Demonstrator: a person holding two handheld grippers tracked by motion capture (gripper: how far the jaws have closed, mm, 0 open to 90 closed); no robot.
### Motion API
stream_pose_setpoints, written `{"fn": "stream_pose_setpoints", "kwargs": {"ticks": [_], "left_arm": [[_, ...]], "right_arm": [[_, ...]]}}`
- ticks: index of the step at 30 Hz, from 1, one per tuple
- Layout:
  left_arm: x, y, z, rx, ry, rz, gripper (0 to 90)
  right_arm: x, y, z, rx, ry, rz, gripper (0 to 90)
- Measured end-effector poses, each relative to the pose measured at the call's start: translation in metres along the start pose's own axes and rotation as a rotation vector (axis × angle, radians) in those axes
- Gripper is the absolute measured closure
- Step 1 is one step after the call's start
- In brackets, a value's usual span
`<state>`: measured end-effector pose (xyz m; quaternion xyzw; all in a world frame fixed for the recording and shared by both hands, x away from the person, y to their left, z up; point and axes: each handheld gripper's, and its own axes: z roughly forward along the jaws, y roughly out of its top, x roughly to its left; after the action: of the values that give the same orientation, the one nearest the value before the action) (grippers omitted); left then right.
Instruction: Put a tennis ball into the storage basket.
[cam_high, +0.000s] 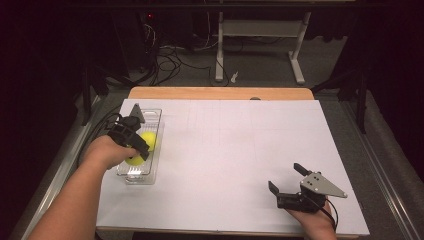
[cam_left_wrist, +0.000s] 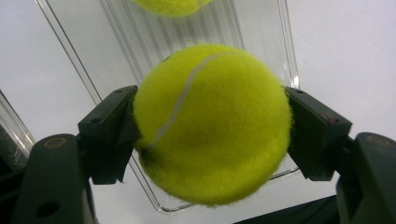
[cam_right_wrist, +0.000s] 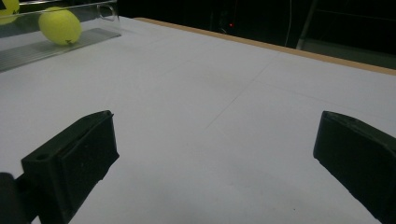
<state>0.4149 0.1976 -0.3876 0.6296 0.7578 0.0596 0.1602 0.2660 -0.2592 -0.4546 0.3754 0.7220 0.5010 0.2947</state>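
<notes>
A: We are pinching a tennis ball (cam_left_wrist: 212, 123) with our left gripper (cam_left_wrist: 212, 135), aren't we?

B: We are. In the left gripper view its two black jaws are pressing on opposite sides of the ball, and the ball is hanging over the near end of the clear tray (cam_left_wrist: 126, 37), whose ribbed floor is showing behind it.

A: And from the high view?

B: There we are seeing the left gripper (cam_high: 139, 150) reaching into the clear tray (cam_high: 150, 112) at the left side of the counter (cam_high: 240, 150), with the yellow ball (cam_high: 133, 160) partly hidden under its jaws, at the tray's near half.

A: Are we seeing another ball?

B: Yes, a second tennis ball (cam_high: 149, 140) is lying in the tray just beyond the held one. In the right gripper view that second ball (cam_right_wrist: 60, 26) is resting on the tray floor, far off at the upper left. Whether the two balls are touching, we cannot tell.

A: What is our right gripper (cam_high: 289, 180) doing?

B: It is resting near the front right edge of the counter, well apart from the tray. Its jaws are standing spread wide, with nothing between them but the white sheet (cam_right_wrist: 210, 93) covering the counter.
</notes>
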Motion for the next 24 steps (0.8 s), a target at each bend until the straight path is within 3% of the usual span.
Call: {"fn": "stream_pose_setpoints", "kwargs": {"ticks": [15, 24], "left_arm": [[-0.0014, 0.0012, 0.0018, 0.002, 0.000, 0.000, 26.0], [0.0019, 0.0033, -0.0024, -0.014, -0.019, -0.026, 25.0]], "right_arm": [[0.0008, 0.0004, -0.0005, -0.001, 0.002, -0.003, 0.3], [0.0010, 0.0006, -0.0006, -0.003, 0.003, -0.004, 0.3]]}}
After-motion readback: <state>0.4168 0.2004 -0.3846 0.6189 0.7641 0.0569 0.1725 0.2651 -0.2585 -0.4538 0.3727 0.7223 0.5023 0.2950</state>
